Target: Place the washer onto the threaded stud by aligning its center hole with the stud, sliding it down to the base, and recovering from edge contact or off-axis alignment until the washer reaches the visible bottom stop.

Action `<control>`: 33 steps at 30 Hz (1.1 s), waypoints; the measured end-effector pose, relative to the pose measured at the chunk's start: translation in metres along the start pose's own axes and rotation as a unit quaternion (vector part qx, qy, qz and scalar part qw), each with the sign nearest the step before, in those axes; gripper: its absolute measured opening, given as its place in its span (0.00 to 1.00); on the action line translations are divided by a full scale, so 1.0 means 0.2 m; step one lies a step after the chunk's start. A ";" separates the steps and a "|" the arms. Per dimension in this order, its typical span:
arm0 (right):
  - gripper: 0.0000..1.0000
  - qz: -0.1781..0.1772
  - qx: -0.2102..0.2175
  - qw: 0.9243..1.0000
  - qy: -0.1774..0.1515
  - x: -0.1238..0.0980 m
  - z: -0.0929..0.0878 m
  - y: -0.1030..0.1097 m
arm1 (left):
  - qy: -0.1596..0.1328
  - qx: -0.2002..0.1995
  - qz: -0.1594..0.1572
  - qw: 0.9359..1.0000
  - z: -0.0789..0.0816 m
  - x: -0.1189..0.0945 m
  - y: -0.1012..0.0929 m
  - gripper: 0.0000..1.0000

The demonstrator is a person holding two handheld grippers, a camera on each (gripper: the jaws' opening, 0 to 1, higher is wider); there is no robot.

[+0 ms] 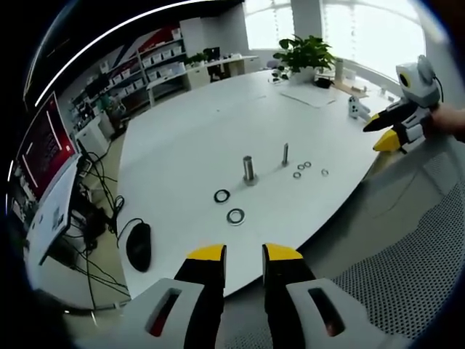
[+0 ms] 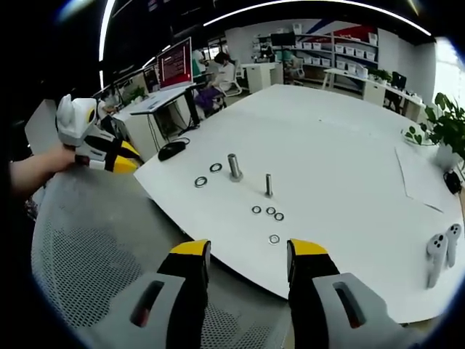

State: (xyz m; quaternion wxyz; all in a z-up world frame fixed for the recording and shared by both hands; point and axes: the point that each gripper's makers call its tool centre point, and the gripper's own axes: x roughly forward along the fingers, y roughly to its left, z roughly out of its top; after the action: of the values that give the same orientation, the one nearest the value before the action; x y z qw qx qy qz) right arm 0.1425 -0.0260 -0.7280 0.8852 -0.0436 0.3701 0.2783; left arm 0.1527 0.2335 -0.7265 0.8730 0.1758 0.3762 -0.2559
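On the large white round-edged table [image 1: 189,138], a thick grey metal stud [image 1: 248,169] and a thinner threaded metal stud [image 1: 285,154] stood upright near the near edge. Two large metal ring washers [image 1: 235,216] lay beside the thick stud; four small metal washers [image 2: 274,238] lay by the thin one. The left gripper [image 1: 243,256] and right gripper [image 2: 248,251] hovered off the edge, jaws parted, empty.

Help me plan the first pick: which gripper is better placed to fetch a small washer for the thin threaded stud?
Probably right. The right gripper, jaws open, faces the small metal washers, the nearest lying ahead of its tips, the thin threaded stud beyond. The left gripper faces the large dark washers and thick metal stud instead.
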 end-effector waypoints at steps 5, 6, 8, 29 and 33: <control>0.45 0.005 0.001 1.000 -0.004 0.00 0.01 0.01 | 0.003 0.004 0.000 1.000 0.00 0.00 0.00 0.17; 0.45 0.005 0.005 1.000 -0.006 0.00 0.01 0.00 | 0.004 0.006 -0.001 1.000 0.00 0.00 -0.01 0.17; 0.45 0.002 0.009 1.000 -0.006 0.00 0.00 0.00 | 0.011 0.008 -0.004 1.000 -0.01 0.01 -0.01 0.17; 0.44 0.011 0.022 0.999 -0.023 -0.01 0.03 0.00 | 0.058 -0.010 -0.001 0.998 -0.09 0.03 -0.01 0.17; 0.44 0.013 0.023 0.999 -0.022 -0.01 0.03 0.00 | 0.067 -0.020 0.003 0.998 -0.10 0.04 0.01 0.17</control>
State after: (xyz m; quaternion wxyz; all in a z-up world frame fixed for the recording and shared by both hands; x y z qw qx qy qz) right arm 0.1451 -0.0252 -0.7217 0.8901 -0.0119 0.3577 0.2822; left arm 0.1478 0.2429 -0.7454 0.8498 0.1758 0.4387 -0.2334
